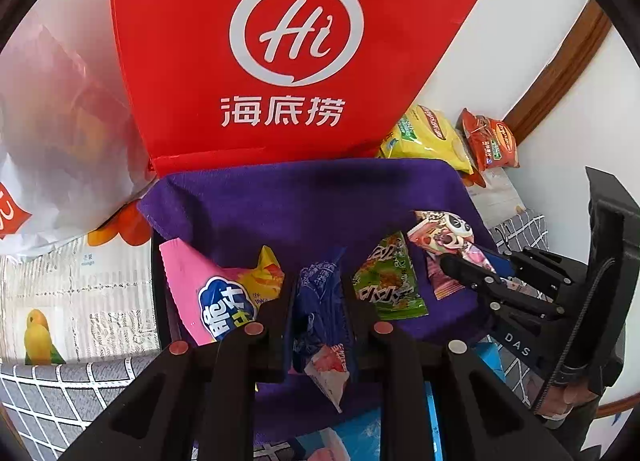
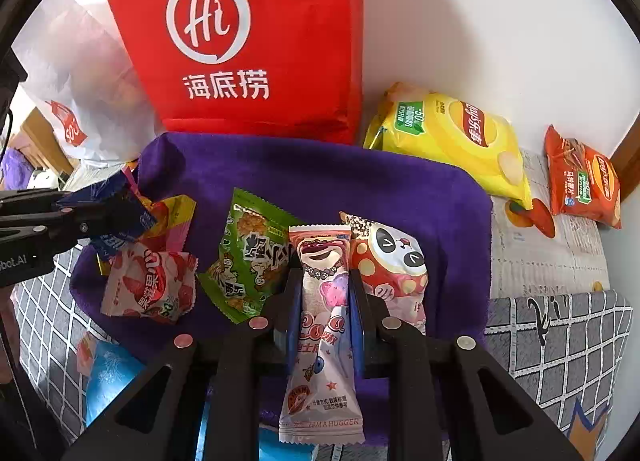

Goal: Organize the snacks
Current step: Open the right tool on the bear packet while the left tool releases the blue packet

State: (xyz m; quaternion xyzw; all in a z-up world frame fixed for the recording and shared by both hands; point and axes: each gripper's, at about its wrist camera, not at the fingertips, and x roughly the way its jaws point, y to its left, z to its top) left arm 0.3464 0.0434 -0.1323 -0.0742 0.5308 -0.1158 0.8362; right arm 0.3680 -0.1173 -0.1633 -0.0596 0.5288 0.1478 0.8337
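Note:
Snack packets lie on a purple towel [image 1: 280,205] [image 2: 320,177]. My left gripper [image 1: 318,301] is shut on a blue wrapped snack [image 1: 320,293], seen also in the right wrist view [image 2: 108,201]. My right gripper [image 2: 324,293] is shut on a pink bear snack packet [image 2: 322,325], seen in the left wrist view [image 1: 478,259]. A green packet [image 1: 386,281] [image 2: 248,257], a panda packet [image 1: 444,229] [image 2: 390,257], a pink packet [image 1: 204,289], a yellow packet [image 1: 264,277] and a strawberry candy packet [image 2: 150,285] lie on the towel.
A red Haidilao bag [image 1: 280,49] [image 2: 240,41] stands behind the towel, a white plastic bag [image 1: 60,133] [image 2: 88,77] to its left. Yellow [image 2: 452,137] and orange [image 2: 584,181] chip bags lie at the right by the wall.

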